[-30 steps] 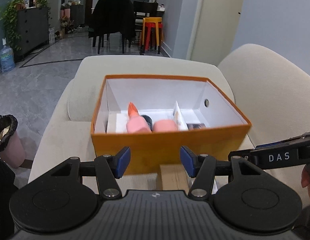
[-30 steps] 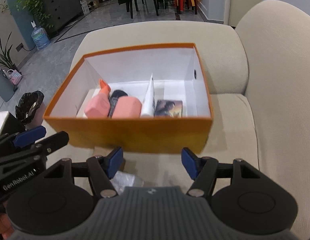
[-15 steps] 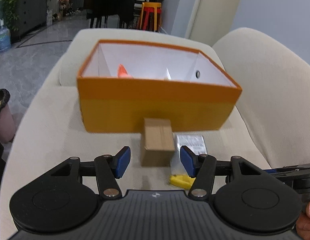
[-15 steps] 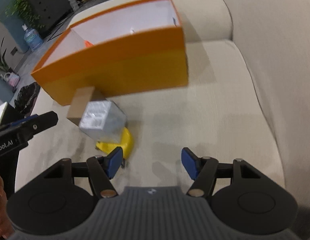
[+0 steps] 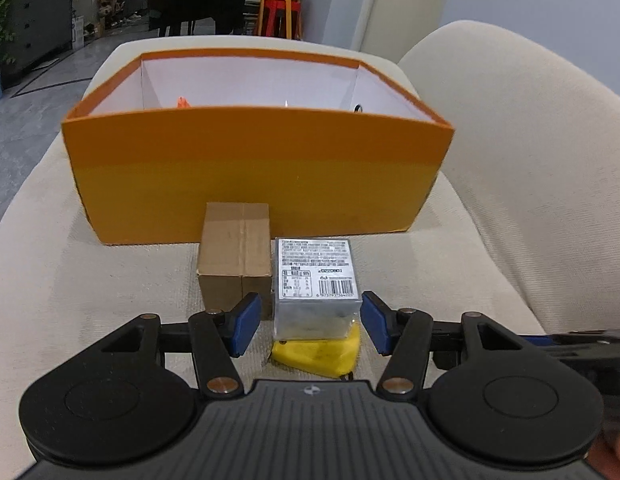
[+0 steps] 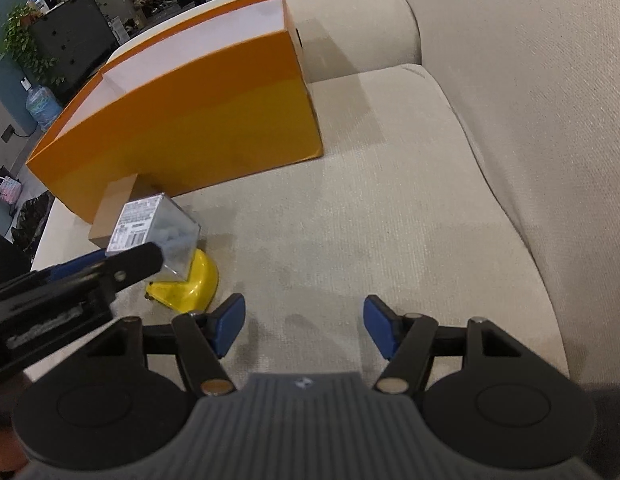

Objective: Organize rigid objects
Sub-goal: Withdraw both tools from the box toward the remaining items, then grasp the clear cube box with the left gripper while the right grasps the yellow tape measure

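Resting on the cream sofa seat (image 5: 90,280), the clear plastic box (image 5: 316,280) sat just in front of the orange box (image 5: 254,184), with its near end propped on a yellow object (image 5: 316,354) so that it tilted. It was a see-through rectangular case with a pale, greyish filling and a white label across its top face. Its long axis ran from the left gripper (image 5: 310,324) towards the orange box's front wall. The label carried blocks of print too small to read, a barcode at the near edge, and a number above it that looked like 2022 followed by more digits. A brown cardboard carton (image 5: 234,252) stood just beside it on the left, touching or nearly touching, its far end against the orange box and a taped seam running lengthwise along its top.

The left gripper's blue pads (image 5: 244,330) stood apart on either side of the clear box's near end without pressing on it, so the jaws were open and empty. The right gripper (image 6: 304,330) hung over bare cushion to the right of the yellow object, its jaws likewise apart with nothing between them. An orange tip (image 5: 183,102) showed above the orange box's front wall.
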Demonstrator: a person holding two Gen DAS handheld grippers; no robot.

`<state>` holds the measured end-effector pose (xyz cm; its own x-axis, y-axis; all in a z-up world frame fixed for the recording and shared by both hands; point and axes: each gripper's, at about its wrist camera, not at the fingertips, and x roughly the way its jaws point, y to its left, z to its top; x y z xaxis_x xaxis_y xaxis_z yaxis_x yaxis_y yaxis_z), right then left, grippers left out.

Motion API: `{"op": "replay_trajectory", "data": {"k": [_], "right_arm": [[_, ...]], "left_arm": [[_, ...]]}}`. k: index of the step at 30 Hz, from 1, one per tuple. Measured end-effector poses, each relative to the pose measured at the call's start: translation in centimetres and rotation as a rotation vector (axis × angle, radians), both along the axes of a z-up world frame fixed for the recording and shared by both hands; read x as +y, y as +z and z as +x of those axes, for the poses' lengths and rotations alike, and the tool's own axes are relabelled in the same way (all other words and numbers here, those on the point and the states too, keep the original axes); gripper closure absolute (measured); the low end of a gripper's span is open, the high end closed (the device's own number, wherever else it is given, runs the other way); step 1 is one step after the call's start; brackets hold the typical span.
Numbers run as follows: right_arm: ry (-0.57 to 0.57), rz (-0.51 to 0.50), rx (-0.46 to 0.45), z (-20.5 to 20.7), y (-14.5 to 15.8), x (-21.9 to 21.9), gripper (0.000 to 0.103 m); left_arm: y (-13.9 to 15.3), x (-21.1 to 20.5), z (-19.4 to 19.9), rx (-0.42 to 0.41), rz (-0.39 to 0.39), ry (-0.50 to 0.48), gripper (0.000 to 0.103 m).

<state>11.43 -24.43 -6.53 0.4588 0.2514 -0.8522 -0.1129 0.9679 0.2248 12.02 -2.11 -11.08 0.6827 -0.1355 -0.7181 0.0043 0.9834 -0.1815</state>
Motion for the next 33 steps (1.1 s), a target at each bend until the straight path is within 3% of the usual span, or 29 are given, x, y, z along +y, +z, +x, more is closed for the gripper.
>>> {"op": "replay_trajectory", "data": {"k": [9, 18, 27, 33], "right_arm": [[-0.003, 0.025, 0.006, -0.1, -0.2, -0.2, 0.037], [0.013, 0.011, 0.008, -0.1, -0.4, 0.2, 0.037], [0.051, -0.018, -0.002, -0.3, -0.5, 1.5, 0.037], [0.083, -0.039, 0.01, 0.2, -1.1, 3.2, 0.037]], "left_arm": [[-1.3, -0.8, 1.3, 0.0, 0.043, -0.027, 0.05], [-1.5, 1.6, -1.3, -0.006, 0.038, -0.026, 0.05], [-2.8, 6.7, -4.4, 0.04, -0.005, 0.088, 0.05], [-2.7, 8.1, -5.2, 0.037, 0.007, 0.105, 0.05]]}}
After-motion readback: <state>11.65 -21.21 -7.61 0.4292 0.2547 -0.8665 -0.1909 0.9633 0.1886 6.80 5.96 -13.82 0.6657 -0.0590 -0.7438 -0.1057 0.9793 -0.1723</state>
